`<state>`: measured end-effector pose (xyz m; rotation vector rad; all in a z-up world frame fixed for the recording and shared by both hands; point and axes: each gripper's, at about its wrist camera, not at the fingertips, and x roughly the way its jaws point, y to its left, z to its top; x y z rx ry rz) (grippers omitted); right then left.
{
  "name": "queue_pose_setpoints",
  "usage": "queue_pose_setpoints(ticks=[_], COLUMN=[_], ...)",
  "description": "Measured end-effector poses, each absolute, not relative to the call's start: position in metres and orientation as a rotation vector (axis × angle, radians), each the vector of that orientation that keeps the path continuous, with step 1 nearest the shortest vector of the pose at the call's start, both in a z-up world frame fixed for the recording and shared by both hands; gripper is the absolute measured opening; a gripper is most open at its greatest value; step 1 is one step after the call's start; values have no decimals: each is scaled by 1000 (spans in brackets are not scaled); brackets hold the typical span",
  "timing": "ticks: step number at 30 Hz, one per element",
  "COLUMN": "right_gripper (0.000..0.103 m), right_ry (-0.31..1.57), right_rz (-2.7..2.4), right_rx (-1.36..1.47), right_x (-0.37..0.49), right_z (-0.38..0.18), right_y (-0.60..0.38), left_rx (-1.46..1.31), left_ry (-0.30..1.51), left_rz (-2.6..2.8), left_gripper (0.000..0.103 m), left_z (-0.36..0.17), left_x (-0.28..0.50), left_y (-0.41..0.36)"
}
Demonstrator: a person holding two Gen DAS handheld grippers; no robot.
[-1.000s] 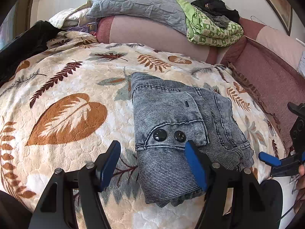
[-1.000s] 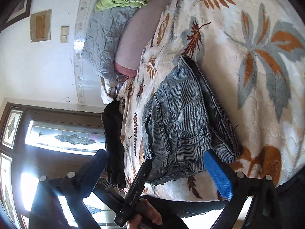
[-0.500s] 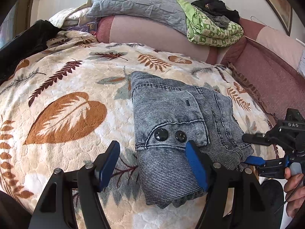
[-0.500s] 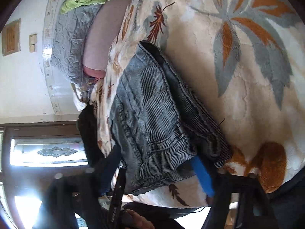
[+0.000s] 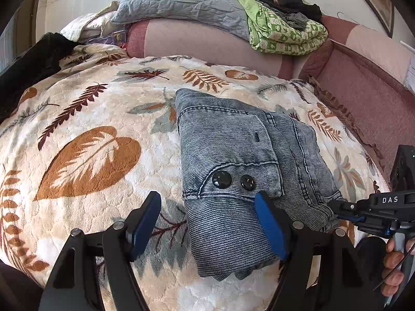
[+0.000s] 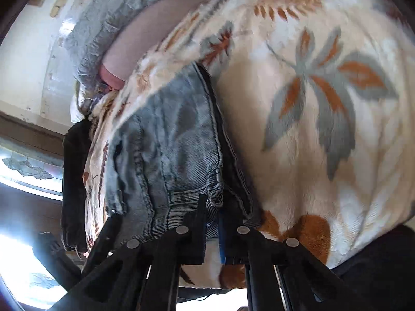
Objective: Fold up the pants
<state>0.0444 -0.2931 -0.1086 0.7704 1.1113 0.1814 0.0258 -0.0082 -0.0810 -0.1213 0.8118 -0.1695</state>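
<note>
Folded grey-blue jeans (image 5: 233,142) with two black buttons lie on a leaf-patterned blanket (image 5: 90,155). My left gripper (image 5: 207,207) hovers over their near left edge, jaws wide and still opening. Its right finger (image 5: 269,223) is above the denim and its left finger is above the blanket, gripping nothing. My right gripper (image 5: 337,211) comes in from the right, shut on the jeans' near right corner. In the right wrist view, the jeans (image 6: 168,142) bunch at the right gripper (image 6: 212,207), with a denim edge pinched between its closed fingers.
Pillows and a green quilt (image 5: 282,33) are piled at the head of the bed. A dark garment (image 5: 31,62) lies at the far left. A pink padded side (image 5: 363,90) runs along the right. A person's hand (image 5: 394,259) holds the right gripper's handle.
The right gripper moved in from the right edge and closed from wide open onto the jeans' near right corner. The left gripper stayed in place.
</note>
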Motion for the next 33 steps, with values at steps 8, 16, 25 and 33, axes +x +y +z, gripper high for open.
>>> queue_pose_setpoints(ticks=[8,16,25,33], right_gripper=[7,9,16,36], right_ry=[1075,1110,997,983], right_rz=[181,190,91,304], right_rx=[695,687,435,523], right_x=[33,34,46,131], right_z=[-90,-99,-18,2], right_y=[-290,-287,-276,-233], left_rx=[-88,-66,-62,-64], left_ry=[793,874,857,850], left_rz=[-146,-164,-177,-181], left_gripper=[75,78,78,78], left_z=[-66,-94,-96,-97], left_x=[25,33,32,31], left_y=[-16,-24,-26,-26])
